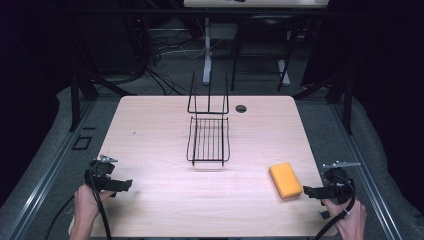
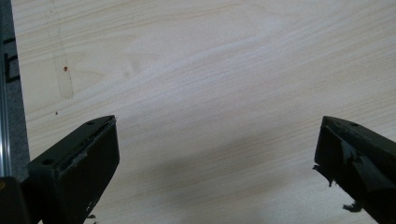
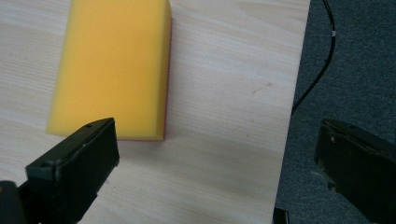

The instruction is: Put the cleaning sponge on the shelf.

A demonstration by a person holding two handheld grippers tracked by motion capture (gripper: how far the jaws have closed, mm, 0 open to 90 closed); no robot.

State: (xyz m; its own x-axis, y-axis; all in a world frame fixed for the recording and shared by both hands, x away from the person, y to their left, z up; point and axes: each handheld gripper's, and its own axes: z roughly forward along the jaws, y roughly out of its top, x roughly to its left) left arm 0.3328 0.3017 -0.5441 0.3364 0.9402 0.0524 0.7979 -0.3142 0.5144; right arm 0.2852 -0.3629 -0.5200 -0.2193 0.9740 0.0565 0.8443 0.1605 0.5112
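A yellow sponge [image 1: 285,179] lies flat on the wooden table [image 1: 160,190] near its right front corner. In the right gripper view the sponge [image 3: 112,65] sits just ahead of the left jaw, with a thin red underside showing. My right gripper [image 1: 309,191] is open beside the sponge's near end, at the table's right edge. My left gripper [image 1: 125,185] hovers open over bare wood at the front left, with nothing between its jaws [image 2: 217,158]. A black wire rack [image 1: 209,140] stands at the table's middle, beyond both grippers.
A small dark hole [image 1: 241,108] marks the table's far side behind the rack. Grey carpet [image 3: 345,60] with a black cable [image 3: 322,70] lies past the right table edge. Metal rails [image 1: 45,165] run along both sides of the table.
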